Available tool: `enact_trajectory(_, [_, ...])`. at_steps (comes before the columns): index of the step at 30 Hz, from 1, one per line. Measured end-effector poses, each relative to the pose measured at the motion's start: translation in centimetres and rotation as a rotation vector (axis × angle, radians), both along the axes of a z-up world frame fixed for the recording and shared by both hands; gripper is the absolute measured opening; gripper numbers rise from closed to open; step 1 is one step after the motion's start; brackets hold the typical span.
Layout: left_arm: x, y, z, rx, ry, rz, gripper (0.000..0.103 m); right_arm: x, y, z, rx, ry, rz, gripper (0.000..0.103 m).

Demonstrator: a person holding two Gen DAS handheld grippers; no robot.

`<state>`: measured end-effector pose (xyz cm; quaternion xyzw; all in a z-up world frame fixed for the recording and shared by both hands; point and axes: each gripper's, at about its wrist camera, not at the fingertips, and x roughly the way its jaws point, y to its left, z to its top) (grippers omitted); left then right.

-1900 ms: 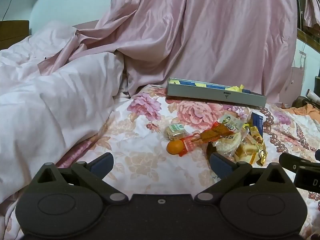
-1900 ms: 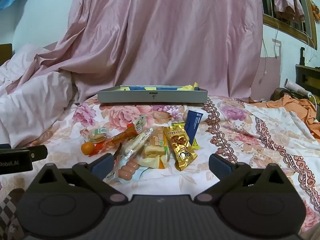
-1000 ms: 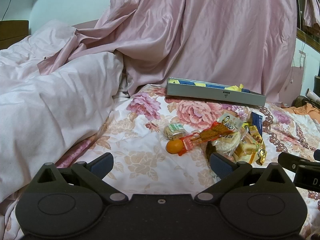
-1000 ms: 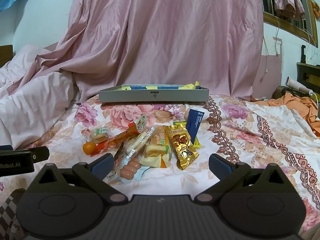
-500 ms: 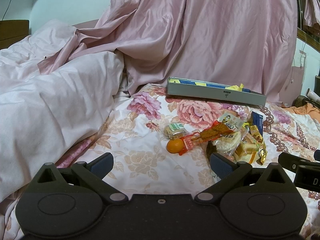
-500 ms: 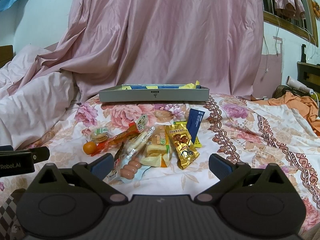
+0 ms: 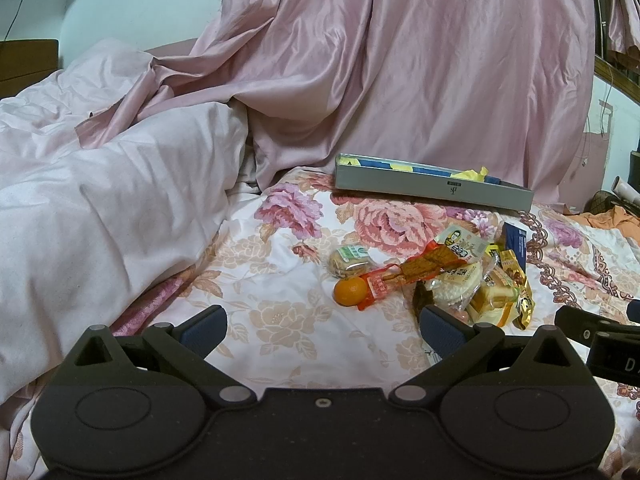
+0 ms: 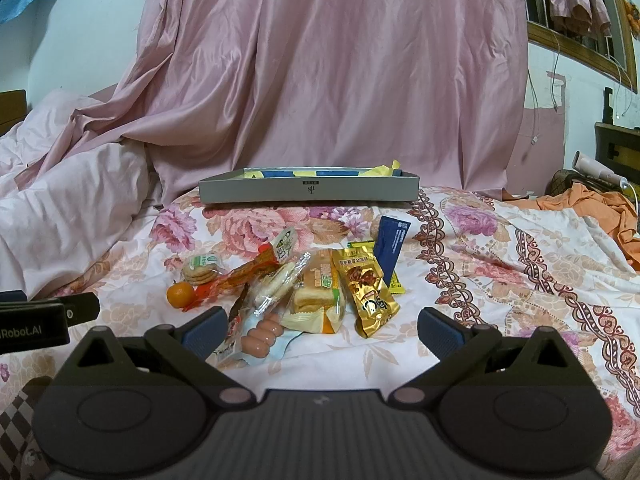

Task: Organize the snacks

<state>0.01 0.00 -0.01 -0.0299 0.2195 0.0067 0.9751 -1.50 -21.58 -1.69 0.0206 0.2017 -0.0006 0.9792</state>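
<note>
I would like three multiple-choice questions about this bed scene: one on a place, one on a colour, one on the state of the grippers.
1. Where does the small round orange fruit lie?
A. inside the tray
B. at the left end of the snack pile
C. on the orange cloth

2. What colour is the long shallow cardboard tray behind the snacks?
A. grey
B. red
C. green

3. How are the left gripper and the right gripper?
A. both open, holding nothing
B. both shut on packets
C. one holds the fruit

Answers: 1 B, it sits on the floral bedsheet left of the packets. 2 A, its side wall is grey. 3 A, their jaws stand wide apart with only sheet between.
</note>
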Motion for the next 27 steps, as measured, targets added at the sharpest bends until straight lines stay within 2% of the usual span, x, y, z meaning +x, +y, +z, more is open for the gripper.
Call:
enact_trajectory(9, [0.0,0.0,0.0,0.002,0.001,0.002,0.102,-0.2,0.3,0.1,-0.004,0.003,0.006,0.103])
enact_trajectory(14, [0.6,0.2,-1.0,0.012,0.022,0.003,0.102,0.1,0.3,0.1,0.034,0.038,0.028,0.103])
enact_trajectory(19, [2.1,0.2,-0.5,0.000,0.056,-0.011,0.102,1.0,-0.2,0.5,0.066,0.079,0.061,0.103])
enact_trajectory(23, [3.4,0.0,-0.4,-0.023,0.072,-0.042,0.102,1.9,-0.8,0.9,0.026,0.055,0.095,0.103])
enact_trajectory(27, [5.5,-1.0,-0.4,0.002,0.079,-0.092,0.102,3.2,-1.6,1.2,-0.036,0.001,0.130,0.103])
